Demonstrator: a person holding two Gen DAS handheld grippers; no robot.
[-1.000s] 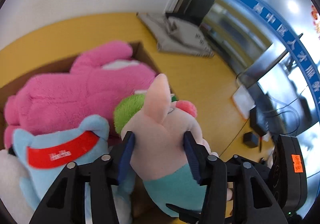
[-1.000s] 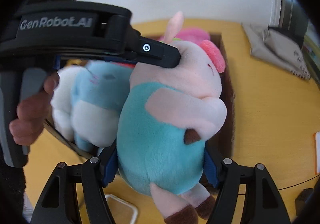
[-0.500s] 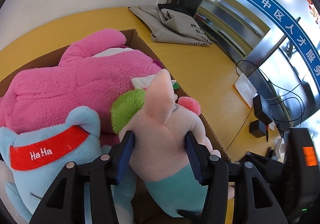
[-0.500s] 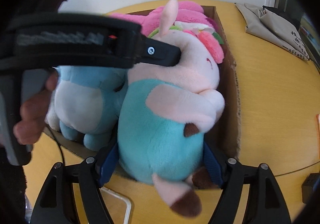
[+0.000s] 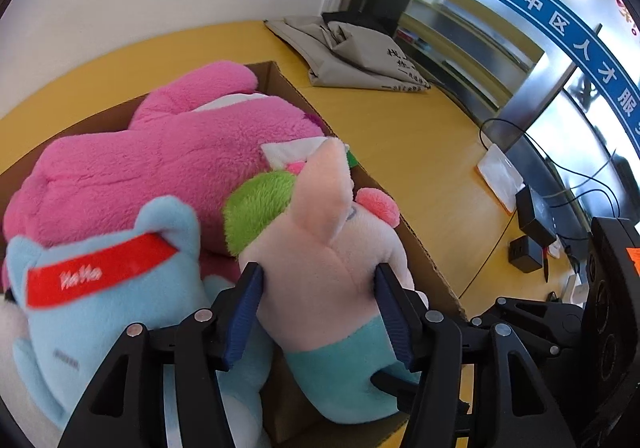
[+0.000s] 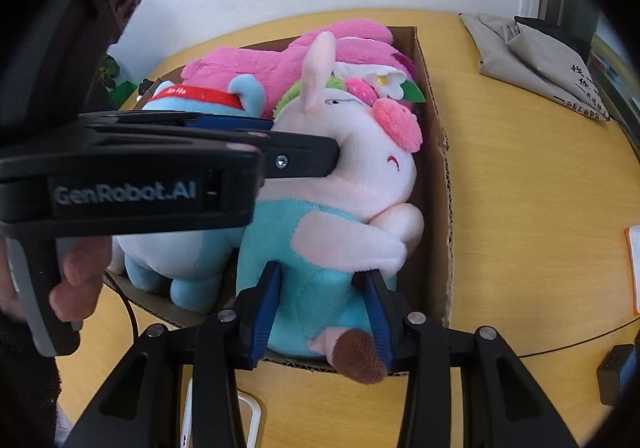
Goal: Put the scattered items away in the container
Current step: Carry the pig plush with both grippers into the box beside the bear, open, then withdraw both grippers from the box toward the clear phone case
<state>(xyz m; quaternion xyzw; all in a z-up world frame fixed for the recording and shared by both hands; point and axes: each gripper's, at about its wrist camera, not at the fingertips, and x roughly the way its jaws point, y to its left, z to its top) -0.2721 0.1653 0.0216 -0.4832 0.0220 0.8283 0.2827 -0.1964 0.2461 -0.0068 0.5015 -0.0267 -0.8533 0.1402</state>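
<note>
Lowered since a second ago, the fuzzy pig plush (image 6: 340,208) now sits in the corrugated cardboard box (image 6: 434,152). Ahead of my grippers: shaggy pink plush (image 5: 160,168), then blue plush (image 5: 100,288), its lower half cut off. Left gripper (image 5: 318,308) pinches the pig's soft head; right gripper (image 6: 322,308) squeezes its teal belly. Box floor hidden.

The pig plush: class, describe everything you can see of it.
The pig plush is soft pale-pink fleece with a teal body, pink snout, upright ear and brown hoof. It lies in the box at the right wall, against the blue plush and pink plush. The left hand-held gripper clamps its head, the right hand-held gripper its belly.
</note>
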